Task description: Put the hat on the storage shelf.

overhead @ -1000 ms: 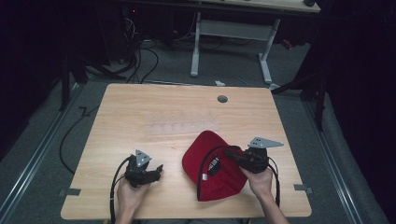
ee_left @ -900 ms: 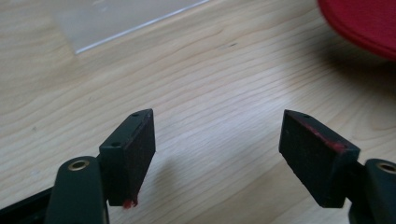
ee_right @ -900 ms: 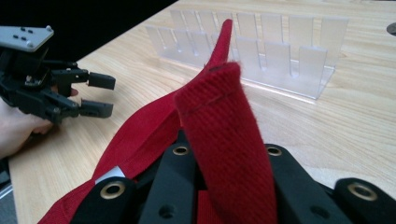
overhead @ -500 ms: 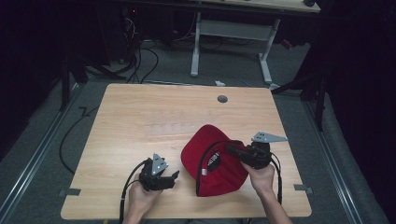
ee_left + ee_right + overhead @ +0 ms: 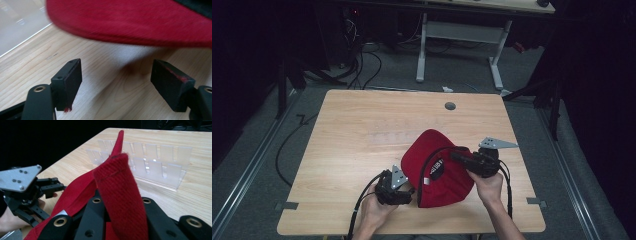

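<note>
red cap pinched on the right, open jaws at its brim on the left

a red cap (image 5: 439, 167) is seen on the near right part of the wooden table (image 5: 362, 130), turned so that its dark inside with a label faces up. the right gripper (image 5: 462, 159) is clamped tight on a fold of the cap's red cloth; in the right gripper view the fabric (image 5: 120, 195) is squeezed between the closed jaws and stands up above them. the left gripper (image 5: 404, 190) is held just beside the cap's near left edge, and its jaws are spread wide with nothing between them. in the left gripper view the red brim (image 5: 130, 22) is shown just beyond the jaw tips, raised a little off the wood, with a shadow cast under it; no touch between pads and brim is seen. the left jaws have just been opening a little further, with no thing between them. a clear plastic rack (image 5: 142, 162) is seen on the table beyond the cap.
</note>
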{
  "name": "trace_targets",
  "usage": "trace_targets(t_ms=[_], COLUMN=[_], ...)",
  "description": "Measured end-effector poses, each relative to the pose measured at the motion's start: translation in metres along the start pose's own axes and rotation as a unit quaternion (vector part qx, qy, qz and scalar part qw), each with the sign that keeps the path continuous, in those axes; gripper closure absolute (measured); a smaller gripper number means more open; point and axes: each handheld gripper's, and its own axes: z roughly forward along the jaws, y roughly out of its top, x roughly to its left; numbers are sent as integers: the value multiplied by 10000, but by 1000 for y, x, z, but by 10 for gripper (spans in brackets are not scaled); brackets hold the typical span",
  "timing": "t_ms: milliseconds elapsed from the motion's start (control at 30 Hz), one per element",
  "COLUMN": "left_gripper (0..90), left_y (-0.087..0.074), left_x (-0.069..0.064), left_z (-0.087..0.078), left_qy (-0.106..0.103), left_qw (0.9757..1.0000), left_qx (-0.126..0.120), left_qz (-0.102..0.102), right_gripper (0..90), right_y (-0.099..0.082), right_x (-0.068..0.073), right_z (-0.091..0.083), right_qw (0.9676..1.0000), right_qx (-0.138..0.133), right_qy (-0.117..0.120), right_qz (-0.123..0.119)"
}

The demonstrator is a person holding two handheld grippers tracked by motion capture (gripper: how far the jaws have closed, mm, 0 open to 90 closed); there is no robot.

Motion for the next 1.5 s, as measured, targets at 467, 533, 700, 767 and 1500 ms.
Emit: trace_targets(t_ms=[467, 533, 700, 767, 1500], left_gripper=[223, 214, 182, 172, 315], left_y=[2, 2, 4, 3, 8], left_x=[-6, -7, -8, -10, -25], left_z=[-3, -4, -3, -2, -6], left_qy=[-1, 54, 129, 135, -107], left_qw=[9997, 9995, 9990, 9985, 9957], left_qx=[-178, -214, -69, -56, -349], left_qz=[177, 246, 413, 525, 846], right_gripper=[829, 829, 829, 828, 822], right_y=[-7, -10, -16, -17, -26], right_x=[1, 0, -3, -3, -3], right_z=[8, 8, 10, 10, 24], right_qw=[9991, 9987, 9973, 9970, 9947], right_qx=[265, 339, 521, 579, 945], right_qy=[-330, -382, -501, -516, -91], right_qz=[-88, -79, -96, -54, 400])
